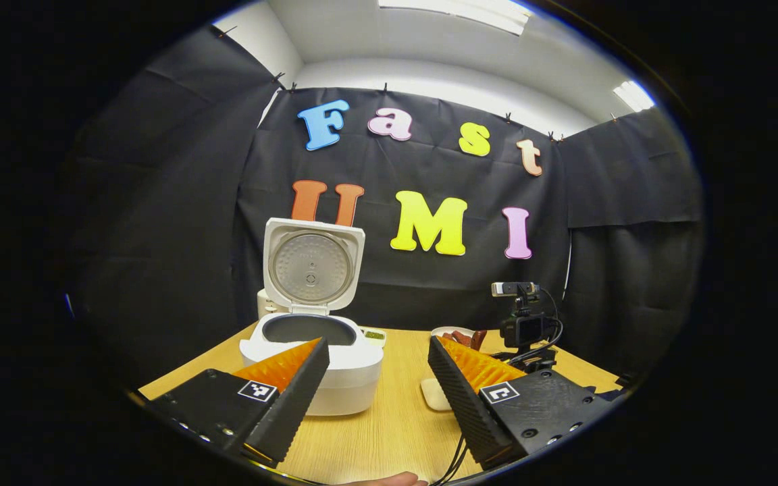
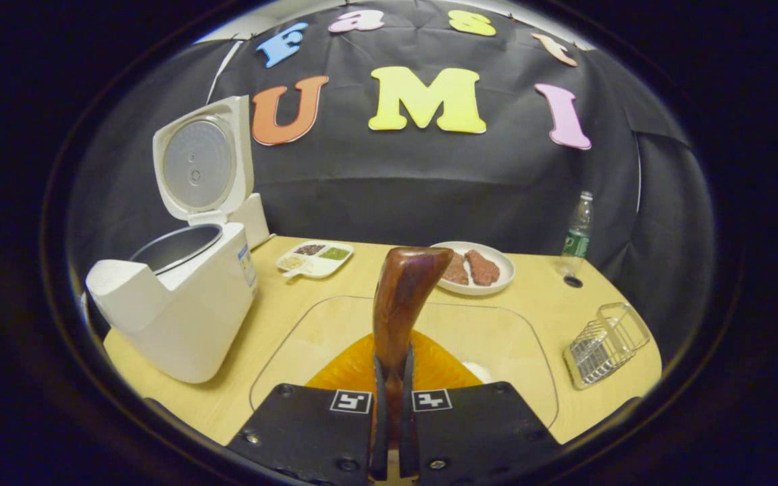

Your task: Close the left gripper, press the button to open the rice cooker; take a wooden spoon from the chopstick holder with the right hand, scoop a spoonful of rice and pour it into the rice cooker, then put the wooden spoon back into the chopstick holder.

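1. The right gripper (image 2: 392, 378) is clamped on the wooden spoon (image 2: 402, 297); both fingers press on the handle, the dark brown spoon stands upright btw them and leans a little to the right at its top.
2. The left gripper (image 1: 375, 378) has its fingers wide apart, nothing btw them. Its left finger (image 1: 281, 398) is in front of the rice cooker (image 1: 321, 364); I cannot tell if it touches it.
3. Each finger of both grippers carries a small black-white square marker; no readable text. The cooker has a small blue label on its side in the right gripper view, too small to read.
4. Just beyond the right gripper lies a clear tray (image 2: 497, 337) on the wooden table (image 2: 281, 304), with sth white inside near the fingers, partly hidden.
5. The rice cooker (image 2: 179, 304) stands at the left, lid (image 2: 203, 158) open and upright, inner pot visible.
6. At the right a wire chopstick holder (image 2: 605, 344) lies tilted near the table edge.
7. Farther: a white divided dish (image 2: 315, 258) with grains, a plate (image 2: 473, 270) with reddish-brown pieces, a water bottle (image 2: 578, 233).
8. In the left gripper view a small camera on a stand (image 1: 524, 324) is at the right, with cables, and a pale flat object (image 1: 435, 395) lies on the table.
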Demonstrator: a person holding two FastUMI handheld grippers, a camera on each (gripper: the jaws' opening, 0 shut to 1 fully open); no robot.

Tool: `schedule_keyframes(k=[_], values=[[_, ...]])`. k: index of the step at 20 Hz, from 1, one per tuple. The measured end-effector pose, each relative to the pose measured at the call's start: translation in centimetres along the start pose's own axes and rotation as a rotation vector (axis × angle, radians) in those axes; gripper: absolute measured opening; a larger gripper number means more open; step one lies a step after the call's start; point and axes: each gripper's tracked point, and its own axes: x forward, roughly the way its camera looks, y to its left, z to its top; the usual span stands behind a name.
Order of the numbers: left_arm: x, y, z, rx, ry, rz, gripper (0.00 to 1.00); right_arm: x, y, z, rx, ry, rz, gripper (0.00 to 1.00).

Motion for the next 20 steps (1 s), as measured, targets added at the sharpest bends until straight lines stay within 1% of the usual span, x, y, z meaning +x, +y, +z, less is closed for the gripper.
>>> schedule_keyframes(k=[3, 5, 8, 10, 12, 13, 16, 20], values=[[0.2, -0.1, -0.3, 0.006, 0.013, 0.001, 0.94, 0.4, 1.4, 0.0, 0.051, 0.064, 0.099, 0.09], [0.2, 0.0, -0.6, 0.007, 0.022, 0.001, 0.94, 0.9, 1.9, -0.2, 0.081, 0.145, 0.189, 0.08], [0.1, 0.2, -0.6, 0.013, 0.031, 0.011, 0.94, 2.3, 1.4, -0.2, 0.212, 0.278, 0.294, 0.10], [0.3, 0.4, -0.3, 0.011, 0.028, 0.016, 0.94, 2.5, 1.1, -0.4, 0.299, 0.332, 0.354, 0.08], [0.2, 0.4, -0.1, 0.009, 0.034, 0.020, 0.93, 2.6, 1.0, -0.2, 0.395, 0.353, 0.416, 0.10], [0.3, 0.6, 0.0, 0.010, 0.038, 0.027, 0.94, 2.8, 0.8, -0.2, 0.438, 0.357, 0.435, 0.09], [0.7, 0.8, 0.2, 0.026, 0.047, 0.044, 0.94, 2.6, 0.0, 0.2, 0.523, 0.341, 0.463, 0.08], [1.1, 0.5, 0.7, 0.035, 0.046, 0.045, 0.94, 1.3, -2.4, 2.8, 0.668, 0.264, 0.481, 0.08]])
